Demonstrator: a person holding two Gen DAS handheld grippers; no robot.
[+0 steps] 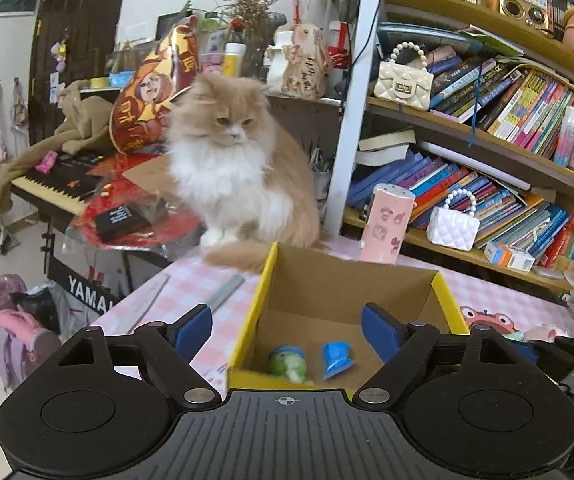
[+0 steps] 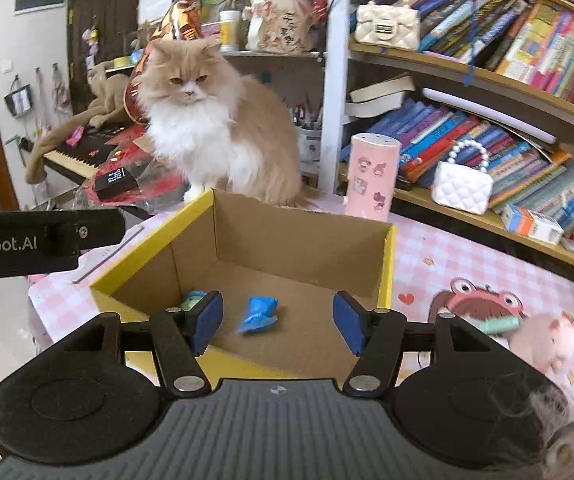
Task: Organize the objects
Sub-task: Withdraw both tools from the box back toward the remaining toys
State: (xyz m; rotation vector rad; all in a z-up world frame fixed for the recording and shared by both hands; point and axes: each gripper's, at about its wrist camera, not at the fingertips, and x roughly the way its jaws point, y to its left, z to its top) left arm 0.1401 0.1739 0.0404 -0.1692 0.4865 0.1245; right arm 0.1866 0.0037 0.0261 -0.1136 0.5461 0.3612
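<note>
A keyboard (image 1: pixel 53 188) stands at far left, partly under a brown cloth; a black box (image 1: pixel 121 220) lies on red wrapping just beside it; a long-haired cat (image 1: pixel 239 168) sits at the far edge of the pink checked table (image 1: pixel 191 300), behind the cardboard box (image 1: pixel 347 280).

The left gripper (image 1: pixel 287 330) hangs above the near edge of the box; its blue pads (image 1: pixel 191 330) stand wide apart with nothing between them. On the box floor a green toy (image 1: pixel 287 364) lies at left and a blue toy (image 1: pixel 337 358) just right of it, close together but apart.

The right gripper (image 2: pixel 279 320) hangs over the same box; its fingers are parted and grip nothing; the blue toy shows in the gap but lies on the floor beyond.

A pink cylinder (image 1: pixel 387 224) stands upright behind the box; a white quilted handbag (image 1: pixel 453 228) sits on the lower shelf of the bookcase (image 1: pixel 487 148) at right; a pink plush pig (image 2: pixel 547 344) lies on the table at far right.
</note>
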